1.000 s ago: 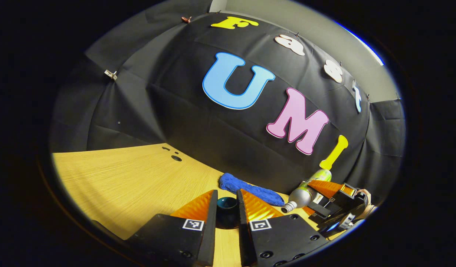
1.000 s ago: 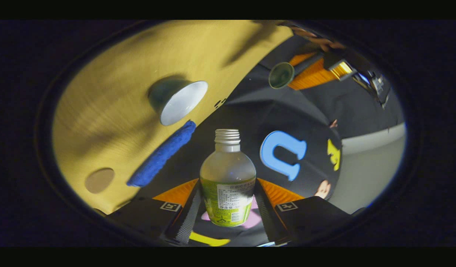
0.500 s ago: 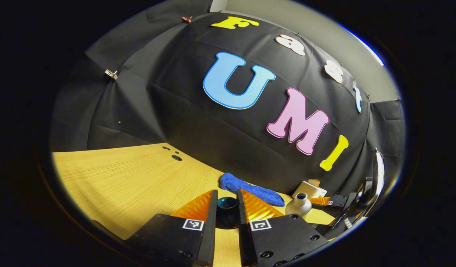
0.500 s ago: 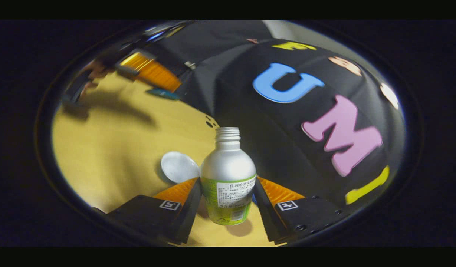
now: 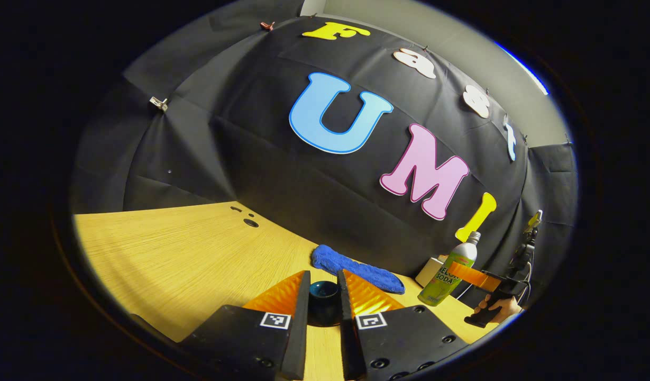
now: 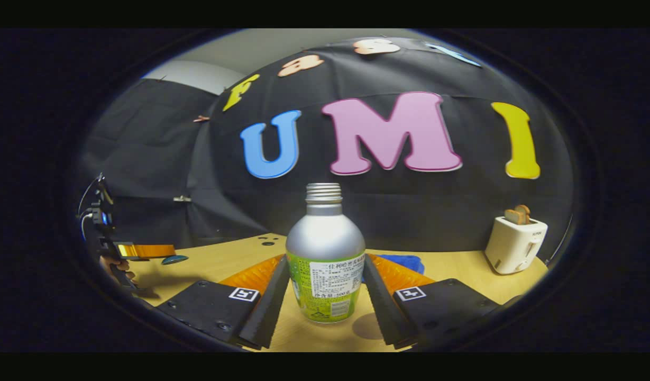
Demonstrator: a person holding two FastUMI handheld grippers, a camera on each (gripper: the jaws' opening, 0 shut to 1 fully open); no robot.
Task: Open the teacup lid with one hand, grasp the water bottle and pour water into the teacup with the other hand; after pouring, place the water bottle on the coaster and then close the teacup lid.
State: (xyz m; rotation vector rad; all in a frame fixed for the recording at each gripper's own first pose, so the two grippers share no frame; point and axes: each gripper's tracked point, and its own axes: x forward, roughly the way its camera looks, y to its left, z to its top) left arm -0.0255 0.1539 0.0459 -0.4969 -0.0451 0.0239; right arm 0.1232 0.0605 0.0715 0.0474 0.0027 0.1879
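Now upright in the right gripper view: water bottle, uncapped, clamped between both orange fingers of the right gripper, base above the wooden table. At three o'clock of it, white toaster; at nine o'clock, left gripper pinching the teacup lid. From the left gripper view: lid clamped between the fingers, blue cloth just beyond at one o'clock, bottle standing at three o'clock.

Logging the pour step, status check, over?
Left gripper shut on lid. Right gripper shut on upright bottle, above table. Nothing in the way.
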